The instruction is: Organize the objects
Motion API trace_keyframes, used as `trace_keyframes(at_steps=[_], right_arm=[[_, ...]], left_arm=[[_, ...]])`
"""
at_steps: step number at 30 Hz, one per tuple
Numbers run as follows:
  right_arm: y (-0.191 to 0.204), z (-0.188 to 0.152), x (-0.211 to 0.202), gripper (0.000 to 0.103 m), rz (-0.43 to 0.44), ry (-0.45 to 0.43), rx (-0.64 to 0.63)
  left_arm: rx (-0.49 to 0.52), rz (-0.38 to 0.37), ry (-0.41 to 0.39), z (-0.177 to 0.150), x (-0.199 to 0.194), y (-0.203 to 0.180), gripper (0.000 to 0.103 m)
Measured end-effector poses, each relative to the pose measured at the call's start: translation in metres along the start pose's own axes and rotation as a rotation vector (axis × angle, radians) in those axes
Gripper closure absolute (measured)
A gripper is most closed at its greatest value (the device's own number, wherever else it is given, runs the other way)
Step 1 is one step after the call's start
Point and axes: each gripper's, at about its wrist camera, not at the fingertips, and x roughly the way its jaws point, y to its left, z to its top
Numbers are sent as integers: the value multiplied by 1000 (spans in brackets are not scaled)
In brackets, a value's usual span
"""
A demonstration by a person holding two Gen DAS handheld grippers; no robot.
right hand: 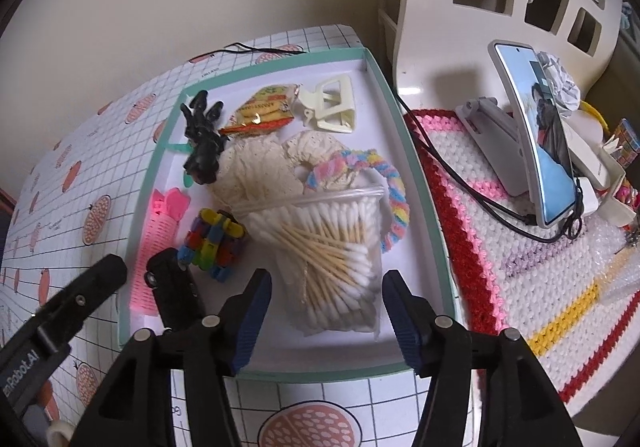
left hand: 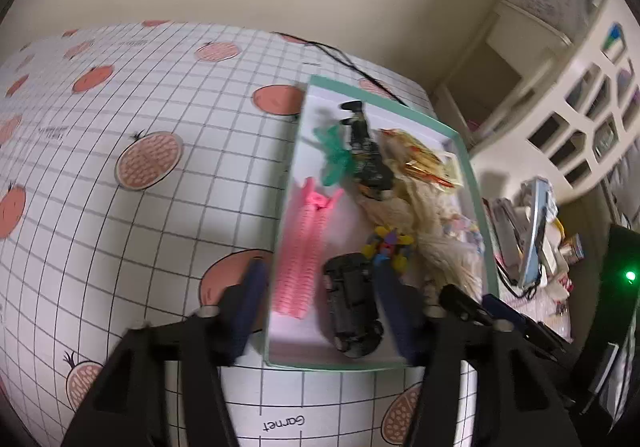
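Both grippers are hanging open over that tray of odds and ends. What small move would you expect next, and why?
Probably the right gripper eases down and closes on the bag of cotton swabs. Its jaws stand open, empty, on either side of the bag's near end, inside the green-rimmed tray. The left gripper is also open, straddling the black toy car, so that could go first instead.

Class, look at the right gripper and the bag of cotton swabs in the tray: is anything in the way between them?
Nothing visible. The right gripper is open above the cotton swab bag, which lies uncovered in the tray.
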Motion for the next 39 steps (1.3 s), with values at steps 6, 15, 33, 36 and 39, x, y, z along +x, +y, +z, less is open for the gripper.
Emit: trace_keyframes(at_steps=[6,15,33,36,39], right_arm=[[7,0,2,21,15,-20,-20],[17,-2,9,0,21,-40,-43],[45,-9,-9,0,7,-118,-126],[48,-15,-13,0,12,-101,-115],[53,-19,-18,0,16,-102,-113]], left_arm=[[-52,69,-44,1,-1,20,17],[-79,197,-103,6,1,44,5],[13,247,-179,10,-32,53,5],[7,274,-180,10,-39,60,5],[-17,259,-186,6,-46,68,5]])
